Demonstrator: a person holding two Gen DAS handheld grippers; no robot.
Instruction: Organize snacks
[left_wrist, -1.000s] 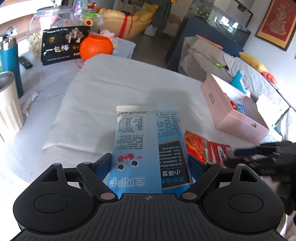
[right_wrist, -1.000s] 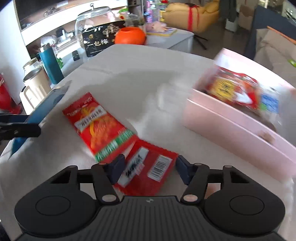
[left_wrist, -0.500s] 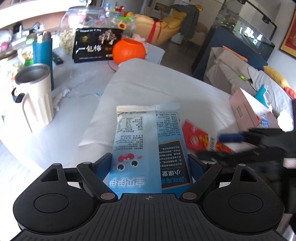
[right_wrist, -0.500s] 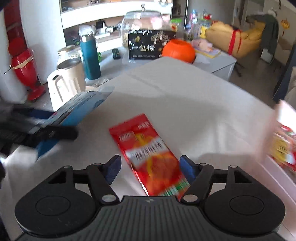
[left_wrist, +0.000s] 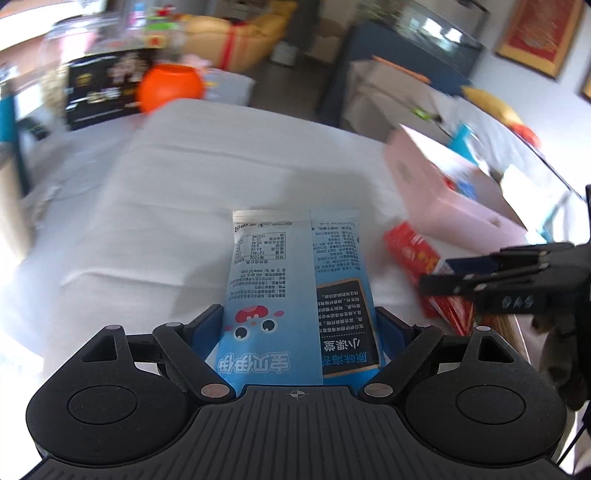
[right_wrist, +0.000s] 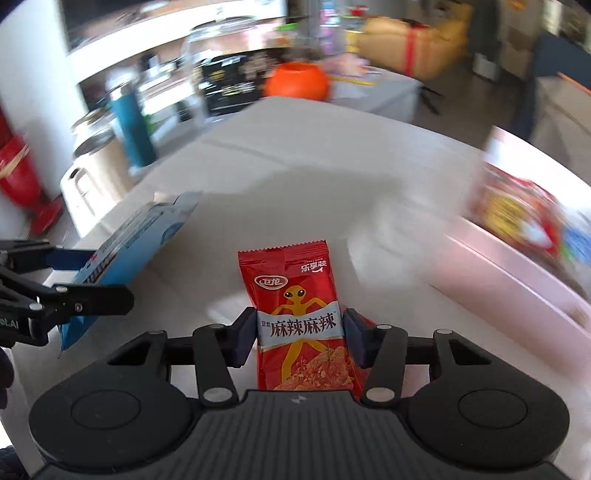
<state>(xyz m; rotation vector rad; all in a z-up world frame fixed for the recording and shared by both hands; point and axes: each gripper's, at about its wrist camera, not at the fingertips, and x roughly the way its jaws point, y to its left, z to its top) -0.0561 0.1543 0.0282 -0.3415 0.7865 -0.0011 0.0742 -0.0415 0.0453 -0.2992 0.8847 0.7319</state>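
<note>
Over the white-clothed counter (left_wrist: 207, 177), both tongs are carrying snack packets near the open pink rectangular box (left_wrist: 454, 206).
Left tongs (left_wrist: 300, 332) are gripping the larger, light-blue foil packet (left_wrist: 295, 280) by its lower sides, held clear of the cloth; right tongs (right_wrist: 300, 338) are closing on the small red crinkly foil packet (right_wrist: 295, 295) at its middle band. Both packets are probably light, soft and slippery, so a squeeze across the flat body should be holding better than pinching a sealed edge.

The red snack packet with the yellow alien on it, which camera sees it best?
The right wrist view. The red snack packet with the yellow alien sits front-on between the closing right gripper, sharp and readable. The left wrist view shows only its red edge, partly behind that gripper.
</note>
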